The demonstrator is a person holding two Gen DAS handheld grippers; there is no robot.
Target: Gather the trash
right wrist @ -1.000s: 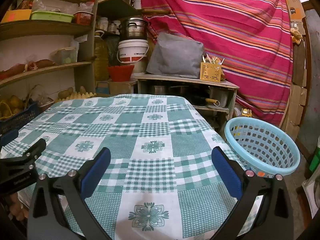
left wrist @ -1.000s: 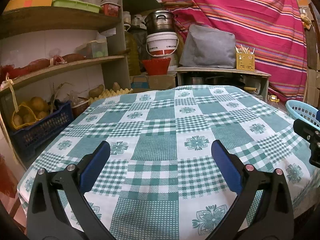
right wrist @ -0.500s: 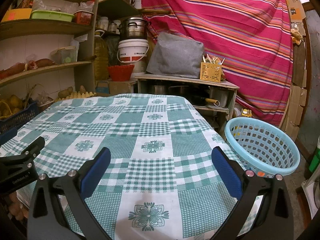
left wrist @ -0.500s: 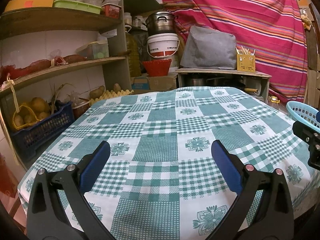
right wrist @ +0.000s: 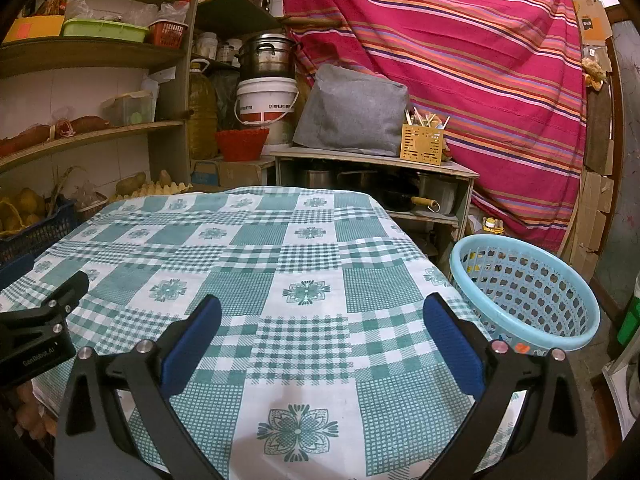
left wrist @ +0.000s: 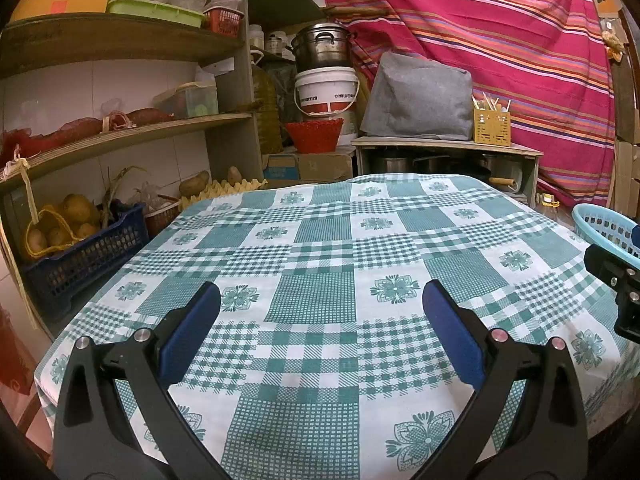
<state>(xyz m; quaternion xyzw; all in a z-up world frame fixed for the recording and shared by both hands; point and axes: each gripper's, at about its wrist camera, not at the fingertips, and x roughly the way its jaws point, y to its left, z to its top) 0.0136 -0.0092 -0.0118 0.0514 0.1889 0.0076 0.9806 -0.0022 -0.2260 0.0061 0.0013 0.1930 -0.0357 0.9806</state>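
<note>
Nearest the cameras, the left gripper (left wrist: 320, 308) and the right gripper (right wrist: 322, 312) both hover low over the near edge of the counter (left wrist: 316, 240), each with its blue-padded black fingers (left wrist: 192, 332) spread wide and nothing between them. The two are held side by side and level, which reads as a resting or scanning pose, not a reach. Under them lies the green-and-white checked tablecloth with flower motifs (right wrist: 280, 264), flat and smooth, and no wrapper, scrap or other trash can be seen on it in either view; where any trash lies cannot be told from these pictures. Just off the counter's right edge, lower than the cloth, stands the pale blue perforated round plastic basket (right wrist: 524, 292), tilted toward the counter, probably set there as the bin so the right gripper can drop things in with a short swing. A few small bits seem to lie inside it, too small to name. Farther back, a low wooden shelf unit (right wrist: 372, 160) carries a grey fabric cover (right wrist: 352, 112) and a yellow slotted utensil box (right wrist: 422, 142), with a striped pink curtain (right wrist: 460, 52) behind.
</note>
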